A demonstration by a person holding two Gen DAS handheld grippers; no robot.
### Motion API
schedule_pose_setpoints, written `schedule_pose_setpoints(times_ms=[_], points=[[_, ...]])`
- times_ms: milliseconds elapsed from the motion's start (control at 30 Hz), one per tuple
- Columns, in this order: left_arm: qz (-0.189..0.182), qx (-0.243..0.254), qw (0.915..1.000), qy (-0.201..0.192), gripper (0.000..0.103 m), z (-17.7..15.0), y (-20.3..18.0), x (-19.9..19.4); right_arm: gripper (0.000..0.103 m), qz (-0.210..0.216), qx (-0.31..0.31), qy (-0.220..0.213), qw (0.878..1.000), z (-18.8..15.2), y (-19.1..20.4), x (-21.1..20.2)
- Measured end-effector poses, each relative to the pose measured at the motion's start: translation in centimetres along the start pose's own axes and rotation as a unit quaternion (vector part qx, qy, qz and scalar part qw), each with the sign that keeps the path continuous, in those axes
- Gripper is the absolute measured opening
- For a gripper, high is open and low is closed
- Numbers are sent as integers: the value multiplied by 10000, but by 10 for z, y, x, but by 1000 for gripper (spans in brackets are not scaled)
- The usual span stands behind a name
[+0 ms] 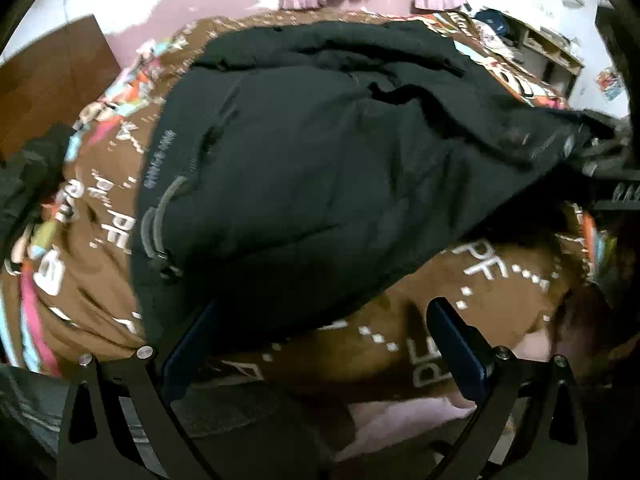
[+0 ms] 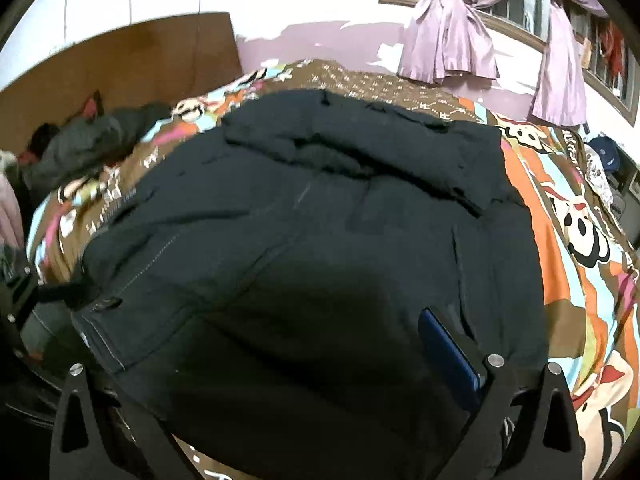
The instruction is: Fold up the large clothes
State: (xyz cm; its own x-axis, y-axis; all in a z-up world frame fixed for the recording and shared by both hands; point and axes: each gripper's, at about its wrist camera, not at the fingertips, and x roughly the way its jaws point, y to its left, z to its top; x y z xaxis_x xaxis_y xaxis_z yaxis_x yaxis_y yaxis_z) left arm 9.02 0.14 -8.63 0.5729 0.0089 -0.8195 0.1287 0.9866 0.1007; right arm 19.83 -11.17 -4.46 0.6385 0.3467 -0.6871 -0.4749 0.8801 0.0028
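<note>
A large black padded jacket lies spread over a brown patterned bed cover. My left gripper is open at the jacket's near hem. Its left finger is partly hidden under the hem, and its blue-padded right finger stands over bare cover. In the right wrist view the jacket fills the frame. My right gripper is spread wide with cloth draped across the gap. Only its right finger shows. The jacket's far right corner rises toward the right gripper's frame.
A wooden headboard stands at the left end of the bed, with a heap of dark clothes beside it. Purple curtains hang at a window behind. A shelf and a blue cap sit past the right side.
</note>
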Motion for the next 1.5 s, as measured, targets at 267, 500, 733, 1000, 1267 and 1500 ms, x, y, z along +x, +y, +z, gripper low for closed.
schedule_pose_setpoints(times_ms=[267,500,733,1000,1267,1500], points=[[910,-307,9953,-82,100,5,12,4,103,105,158,25,9998,-1,-7,2],[1295,-75,9906,-435,77,4,7,-2,103,-30,96,266,9996,-20,-8,5],[1017,202,9909,-854,39,21,20,-8,103,-174,-272,649,9974,-52,2,9],[785,662,9825,-1556,19,42,17,-32,103,-2139,-518,983,9705,-76,-12,16],[691,1032,9708,-2055,17,82,15,-50,77,-2338,443,255,9710,-61,-60,-16],[599,914,9669,-2307,15,118,19,-64,23,-1627,928,-726,9796,-14,-78,-57]])
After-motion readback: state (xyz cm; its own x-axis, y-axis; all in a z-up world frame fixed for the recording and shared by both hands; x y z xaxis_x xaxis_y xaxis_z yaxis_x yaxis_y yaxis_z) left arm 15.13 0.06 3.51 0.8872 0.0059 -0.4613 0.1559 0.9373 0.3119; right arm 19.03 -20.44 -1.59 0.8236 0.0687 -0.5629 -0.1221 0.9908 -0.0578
